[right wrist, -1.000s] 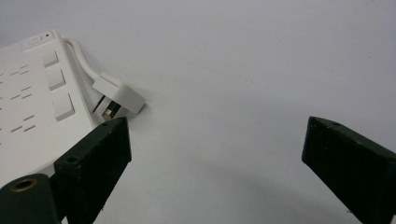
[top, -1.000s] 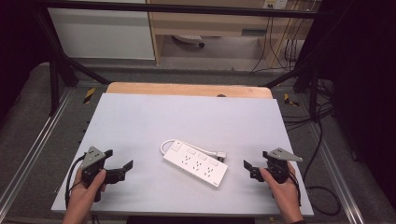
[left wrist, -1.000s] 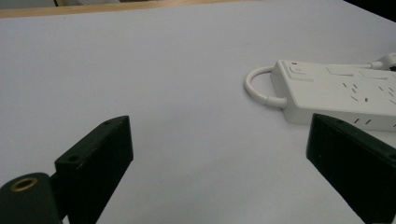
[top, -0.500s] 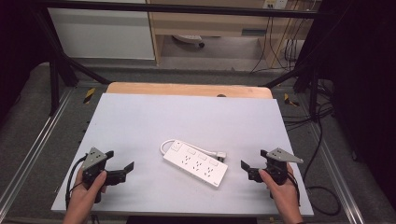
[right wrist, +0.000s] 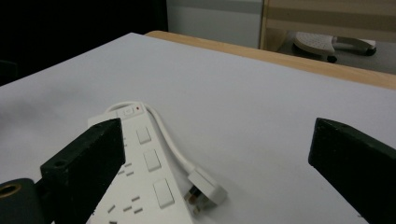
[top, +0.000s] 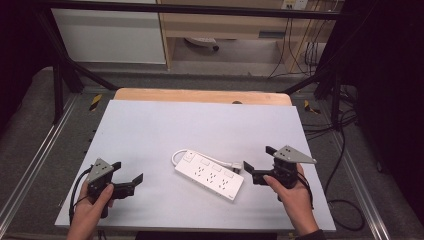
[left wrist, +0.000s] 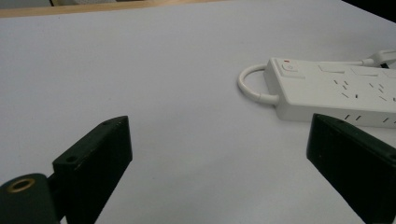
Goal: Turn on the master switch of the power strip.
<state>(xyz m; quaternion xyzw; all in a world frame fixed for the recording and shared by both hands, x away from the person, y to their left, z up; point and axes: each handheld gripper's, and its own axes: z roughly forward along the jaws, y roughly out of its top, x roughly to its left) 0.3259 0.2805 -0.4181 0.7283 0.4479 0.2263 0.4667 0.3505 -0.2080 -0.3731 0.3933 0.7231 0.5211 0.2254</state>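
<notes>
High view: a white power strip lay slantwise near the middle of the grey table, its short cord looping off the far end and running back along its far side to the plug. The left gripper sat well apart from the strip on its left, jaws spread, empty. The right gripper stood just beside the strip's right end, near the plug, jaws spread, holding nothing.

Left gripper view: both black jaws stood wide apart over bare table. The power strip lay ahead and to the right, switch end and cord loop facing the camera. Judged: this side should brace the strip body by the switch end, pressing flat so it does not skate.

Right gripper view: jaws wide, nothing between them. The plug lay low in the gap, touching the strip's side. Judged: the approach was to the plug; best to straddle its body squarely, not the cord, and close only once centred.
</notes>
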